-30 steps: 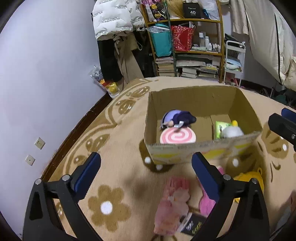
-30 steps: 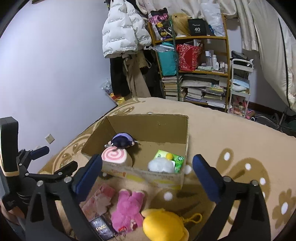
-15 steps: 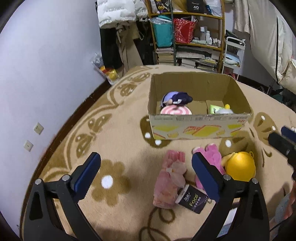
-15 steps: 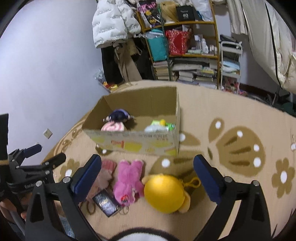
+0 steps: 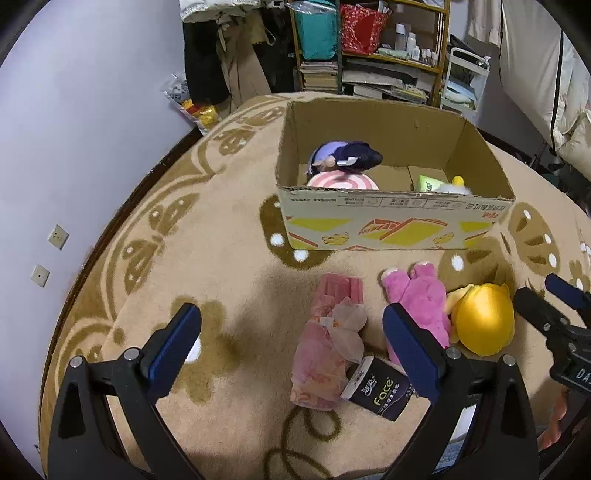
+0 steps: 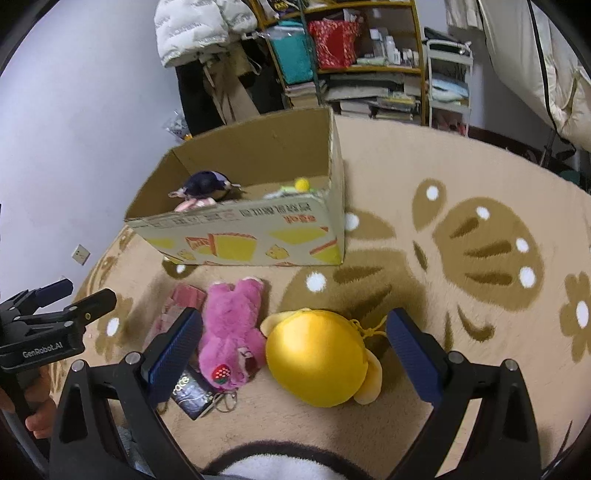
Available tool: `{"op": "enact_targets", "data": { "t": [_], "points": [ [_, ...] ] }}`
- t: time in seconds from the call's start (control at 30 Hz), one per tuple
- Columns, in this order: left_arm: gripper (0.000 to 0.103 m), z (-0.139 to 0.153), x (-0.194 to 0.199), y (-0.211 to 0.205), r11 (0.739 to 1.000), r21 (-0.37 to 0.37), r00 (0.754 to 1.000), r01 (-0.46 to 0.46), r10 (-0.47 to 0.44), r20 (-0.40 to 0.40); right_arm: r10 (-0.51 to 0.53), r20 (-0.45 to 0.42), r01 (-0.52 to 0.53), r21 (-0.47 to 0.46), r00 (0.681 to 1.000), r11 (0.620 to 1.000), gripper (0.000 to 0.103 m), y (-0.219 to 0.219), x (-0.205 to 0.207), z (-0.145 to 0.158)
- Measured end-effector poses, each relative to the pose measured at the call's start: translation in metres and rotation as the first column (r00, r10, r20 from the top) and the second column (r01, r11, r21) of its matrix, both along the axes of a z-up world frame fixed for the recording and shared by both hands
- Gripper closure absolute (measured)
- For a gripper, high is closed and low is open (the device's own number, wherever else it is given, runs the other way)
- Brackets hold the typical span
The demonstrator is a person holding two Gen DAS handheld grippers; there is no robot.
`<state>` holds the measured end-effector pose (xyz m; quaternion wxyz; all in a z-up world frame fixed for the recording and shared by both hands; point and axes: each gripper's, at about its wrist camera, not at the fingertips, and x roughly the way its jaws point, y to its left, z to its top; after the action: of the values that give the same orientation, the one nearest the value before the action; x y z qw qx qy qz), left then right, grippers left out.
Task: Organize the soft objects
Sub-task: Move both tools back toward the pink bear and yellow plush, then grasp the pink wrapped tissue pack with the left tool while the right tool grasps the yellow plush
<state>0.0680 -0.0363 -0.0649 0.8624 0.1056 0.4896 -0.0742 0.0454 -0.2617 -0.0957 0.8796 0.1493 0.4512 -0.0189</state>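
An open cardboard box (image 5: 391, 225) (image 6: 258, 240) stands on the carpet and holds a purple-haired doll (image 5: 345, 158), a pink swirl cushion (image 5: 341, 182) and a green packet (image 5: 428, 182). In front of it lie a pink tissue pack (image 5: 325, 354), a black tissue pack (image 5: 380, 387), a pink plush bear (image 6: 231, 336) (image 5: 415, 299) and a yellow plush (image 6: 317, 362) (image 5: 482, 323). My left gripper (image 5: 291, 343) is open above the pink pack. My right gripper (image 6: 293, 350) is open, straddling the bear and the yellow plush.
A shelf unit (image 5: 369, 48) packed with books, bags and bottles stands behind the box, with coats (image 6: 199, 29) hanging beside it. A lilac wall (image 5: 74, 110) runs along the left. A hand (image 6: 37, 413) holds the left tool. Patterned carpet (image 6: 480, 240) stretches to the right.
Both grippers have pulled back from the box and dropped lower toward the toys in front of it. The toys now sit larger in view; both stay open.
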Motion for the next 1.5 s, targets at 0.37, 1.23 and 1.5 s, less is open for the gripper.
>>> {"op": "enact_targets", "data": {
  "t": [0.37, 1.23, 1.5],
  "points": [
    [0.005, -0.035, 0.020, -0.019, 0.998, 0.053, 0.995, 0.038, -0.033, -0.090, -0.030, -0.120, 0.032, 0.012, 0.992, 0.999, 0.000, -0.007, 0.020, -0.039],
    [0.005, -0.096, 0.046, -0.029, 0.993, 0.110, 0.975, 0.046, -0.020, -0.220, -0.032, -0.269, 0.042, 0.033, 0.963, 0.999, 0.000, -0.009, 0.042, -0.089],
    [0.005, -0.109, 0.049, -0.030, 0.987, 0.151, 0.972, 0.048, -0.012, -0.234, -0.021, -0.285, 0.028, 0.021, 0.958, 0.999, 0.000, -0.005, 0.046, -0.095]
  ]
}}
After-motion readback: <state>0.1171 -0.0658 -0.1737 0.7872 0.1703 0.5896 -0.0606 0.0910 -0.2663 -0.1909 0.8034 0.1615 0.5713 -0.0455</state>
